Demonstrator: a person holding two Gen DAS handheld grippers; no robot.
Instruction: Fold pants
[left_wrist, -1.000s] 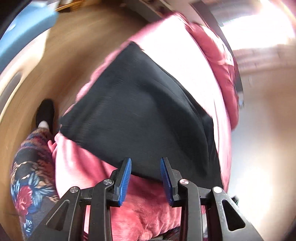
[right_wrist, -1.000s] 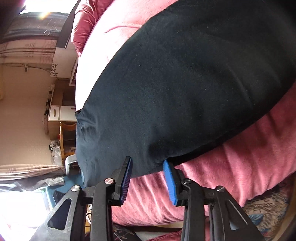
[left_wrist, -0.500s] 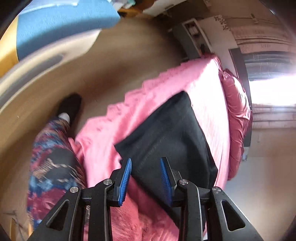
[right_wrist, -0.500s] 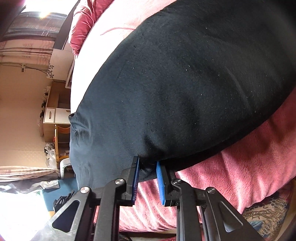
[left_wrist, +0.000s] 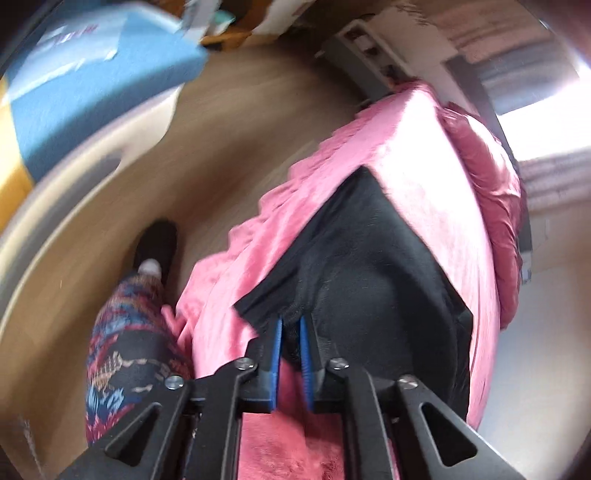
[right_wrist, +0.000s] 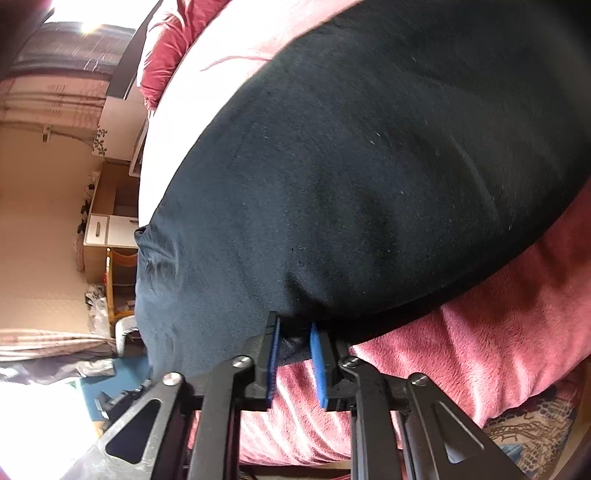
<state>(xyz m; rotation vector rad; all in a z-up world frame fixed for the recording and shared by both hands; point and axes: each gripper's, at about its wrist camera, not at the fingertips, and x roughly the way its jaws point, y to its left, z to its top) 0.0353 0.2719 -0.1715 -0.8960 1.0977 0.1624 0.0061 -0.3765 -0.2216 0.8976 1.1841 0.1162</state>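
The black pants (left_wrist: 376, 273) are spread on a bed under a pink plush blanket (left_wrist: 417, 147), with their near edge at the 6 o'clock side of both views. That edge is pinched by the left gripper (left_wrist: 291, 325) and by the right gripper (right_wrist: 293, 332), fingers narrowed onto bunched cloth, presumably so that the hem can be lifted and carried over for a fold. The fabric appears soft, matte and limp, puckered where it is gripped; the blanket is fuzzy and ridged.

Bare pink blanket (left_wrist: 424, 147) beyond the pants (left_wrist: 369, 266); red pillow (left_wrist: 491, 192) borders it.
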